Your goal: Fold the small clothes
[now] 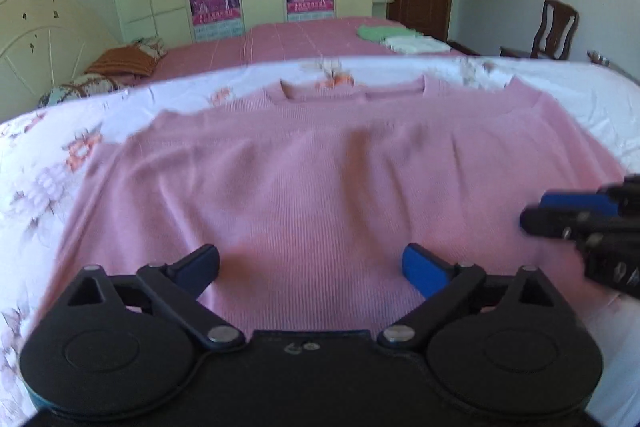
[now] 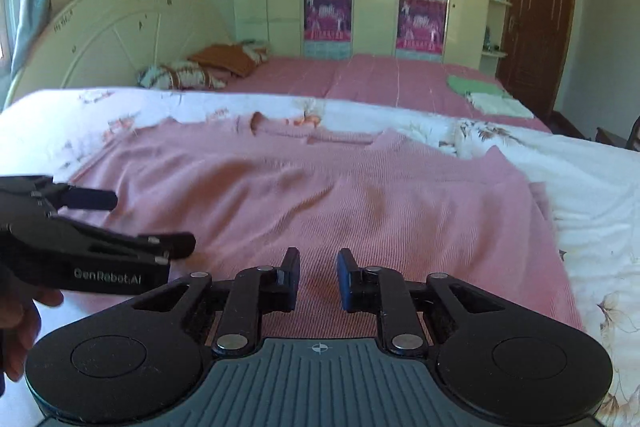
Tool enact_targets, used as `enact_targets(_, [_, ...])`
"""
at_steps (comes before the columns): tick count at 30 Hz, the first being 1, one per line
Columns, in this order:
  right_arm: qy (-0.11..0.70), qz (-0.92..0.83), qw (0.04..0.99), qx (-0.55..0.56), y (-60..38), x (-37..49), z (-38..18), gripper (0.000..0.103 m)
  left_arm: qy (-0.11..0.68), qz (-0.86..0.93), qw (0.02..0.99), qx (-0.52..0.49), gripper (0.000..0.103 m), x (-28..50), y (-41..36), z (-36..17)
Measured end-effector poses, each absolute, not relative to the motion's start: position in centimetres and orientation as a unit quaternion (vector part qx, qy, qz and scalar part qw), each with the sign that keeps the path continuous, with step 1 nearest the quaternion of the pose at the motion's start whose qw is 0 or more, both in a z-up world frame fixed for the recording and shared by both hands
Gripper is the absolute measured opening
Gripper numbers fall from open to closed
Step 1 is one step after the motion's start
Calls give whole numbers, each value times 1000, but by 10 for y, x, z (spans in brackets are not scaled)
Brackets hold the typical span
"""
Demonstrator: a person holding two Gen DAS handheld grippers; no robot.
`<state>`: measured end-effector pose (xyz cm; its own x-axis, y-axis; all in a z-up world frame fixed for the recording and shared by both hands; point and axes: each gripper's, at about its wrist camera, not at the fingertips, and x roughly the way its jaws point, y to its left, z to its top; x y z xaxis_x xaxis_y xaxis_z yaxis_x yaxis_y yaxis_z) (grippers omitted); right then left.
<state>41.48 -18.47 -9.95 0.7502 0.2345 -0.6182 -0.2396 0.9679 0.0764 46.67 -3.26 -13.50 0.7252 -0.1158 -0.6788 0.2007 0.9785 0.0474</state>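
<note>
A pink knitted sweater (image 1: 320, 167) lies spread flat on a white floral sheet (image 1: 60, 155), its neckline (image 1: 352, 93) on the far side. My left gripper (image 1: 310, 259) hovers over the near part of the sweater, jaws wide open, nothing between them. My right gripper (image 1: 536, 211) enters that view from the right, above the sweater's right side. In the right wrist view the sweater (image 2: 320, 195) fills the middle; my right gripper (image 2: 319, 263) stands open by a narrow gap with only fabric below. The left gripper (image 2: 150, 223) shows at the left, open.
Beyond the sheet (image 2: 580, 187) lies a pink bedspread (image 1: 300, 35) with a folded green garment (image 1: 376, 31) and a white one (image 1: 416, 45). Pillows (image 1: 124, 61) rest by the headboard, and a wooden chair (image 1: 552, 27) stands at the far right. A person's hand (image 2: 20, 327) holds the left gripper.
</note>
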Motion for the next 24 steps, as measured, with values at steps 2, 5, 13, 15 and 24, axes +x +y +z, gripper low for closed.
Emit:
enact_targets(2, [361,128,923,-25,-177,421,-120,19,359,-82,928,54,102,467,-32,-135])
enact_targets(5, [358,121,924,-58,-167,420,-117,22,362,-78,927,56,102,468,-34,-131])
enact_targets(13, [373,111,918,-70,-163,423,-117,37,378,-71,922,47,102,468,-29,-124])
enact_targets(15, [370,89,921,-78,-164,419,-112,71,372,-63,925,39,99,455,-22,-114])
enact_targets(24, [327,135,935,12,-197,348,-78,19,365,-24,922,-126,62,362,83,-126])
